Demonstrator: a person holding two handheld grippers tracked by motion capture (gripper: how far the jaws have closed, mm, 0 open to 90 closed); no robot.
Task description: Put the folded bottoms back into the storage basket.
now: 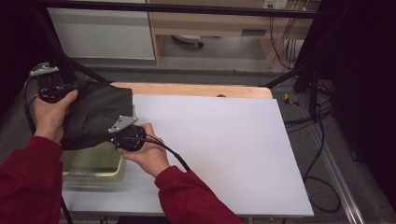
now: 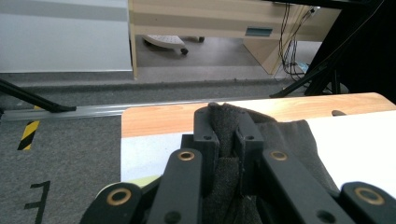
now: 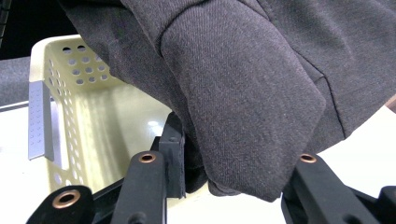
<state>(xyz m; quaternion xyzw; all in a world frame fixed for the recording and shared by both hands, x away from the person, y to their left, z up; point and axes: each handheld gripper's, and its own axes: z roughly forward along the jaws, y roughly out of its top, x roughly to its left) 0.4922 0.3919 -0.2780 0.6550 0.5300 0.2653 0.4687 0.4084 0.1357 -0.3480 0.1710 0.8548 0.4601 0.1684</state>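
A: Garment (image 1: 95,116): dark cloth, held above the basket (image 1: 93,173) at 9 o'clock on the table (image 1: 224,154).

B: Tongs status?

A: Left gripper (image 2: 226,140): jaws clamped on a fold. Right gripper (image 3: 224,186): cloth drapes between the jaws; whether they pinch it, I cannot tell.

B: Hazard?

A: If the right grip is loose, the cloth may slip, sag back into the basket, and snag its rim.

Wooden desk (image 1: 224,21), floor cables (image 1: 322,140), white cabinet (image 1: 100,32)
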